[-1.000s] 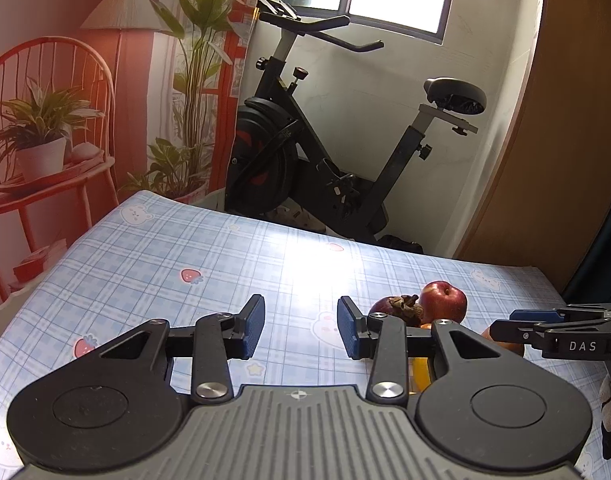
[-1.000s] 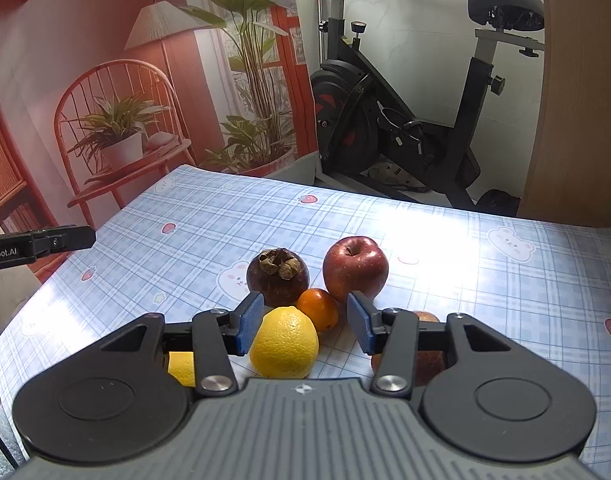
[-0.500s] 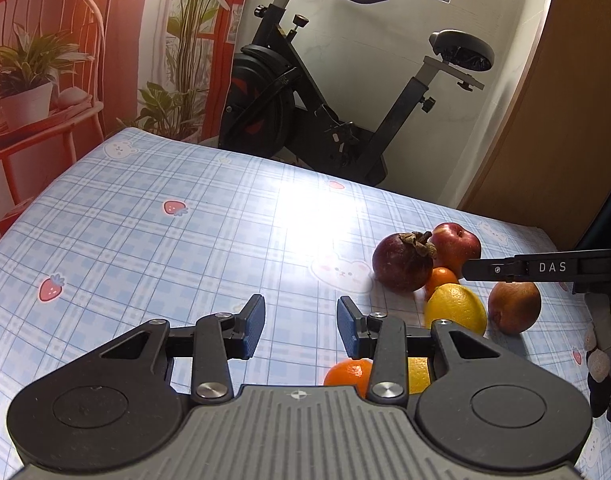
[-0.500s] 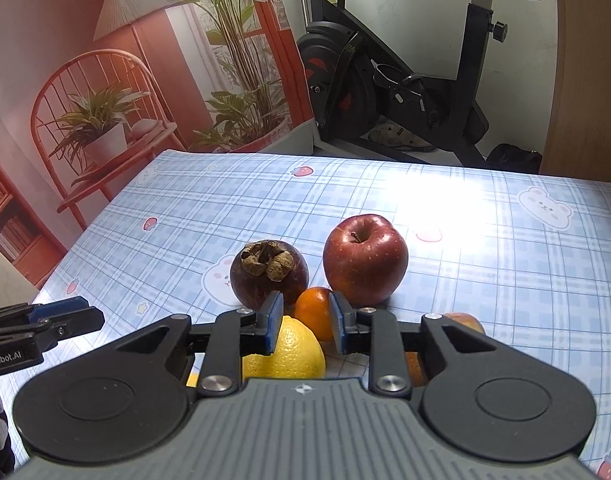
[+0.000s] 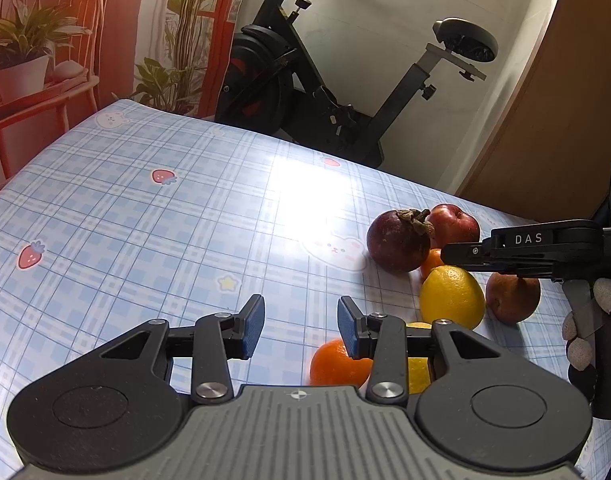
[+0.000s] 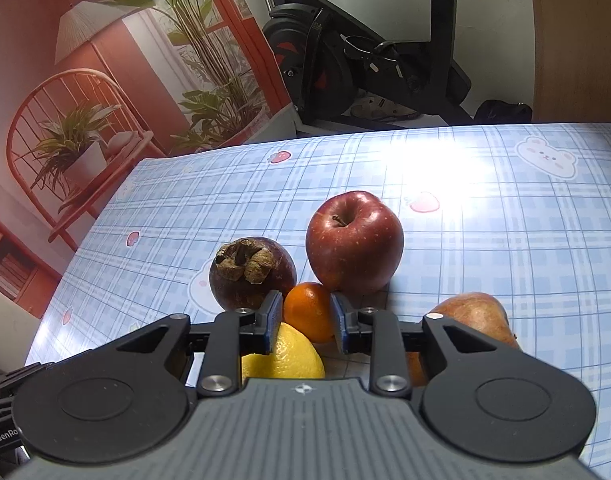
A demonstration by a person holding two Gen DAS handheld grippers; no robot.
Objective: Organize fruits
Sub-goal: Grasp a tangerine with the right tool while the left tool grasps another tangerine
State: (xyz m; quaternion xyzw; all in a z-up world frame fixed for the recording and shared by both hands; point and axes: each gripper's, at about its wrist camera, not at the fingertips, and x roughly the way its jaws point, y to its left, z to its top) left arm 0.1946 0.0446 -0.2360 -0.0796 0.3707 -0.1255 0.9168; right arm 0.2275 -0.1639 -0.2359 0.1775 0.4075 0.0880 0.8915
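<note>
- Your left gripper [image 5: 299, 326] hung over bare tablecloth [image 5: 145, 240] at the left of the scene, its blue pads spread with nothing between them.
- Just right of its right finger [image 5: 347, 330], close to you, lay an orange [image 5: 333, 362], with a bit of yellow fruit [image 5: 417, 368] showing behind the gripper's arm.
- The fruits sat in one cluster to the right of that gripper, near the right side of the table.
- At the far left of the cluster stood a dark purple mangosteen [image 6: 251, 272] with a dry brown cap, touching the small tangerine [image 6: 309, 312].
- The lemon [image 6: 291, 358] lay nearest you, partly under your right gripper's left finger [image 6: 273, 322].
- Your right gripper [image 6: 307, 322] was set around the small tangerine; its jaws had just eased apart a little after closing, and the pads stood at the tangerine's two sides, but I cannot tell whether they pressed on it.
- The red apple [image 6: 355, 242] stood upright behind the tangerine, stem up, touching it.
- A russet, pear-like fruit [image 6: 479, 318] lay furthest right, half hidden by the gripper's right arm.
- In the left wrist view your right gripper [image 5: 445, 257] reached in from the right, above the lemon [image 5: 451, 296].
</note>
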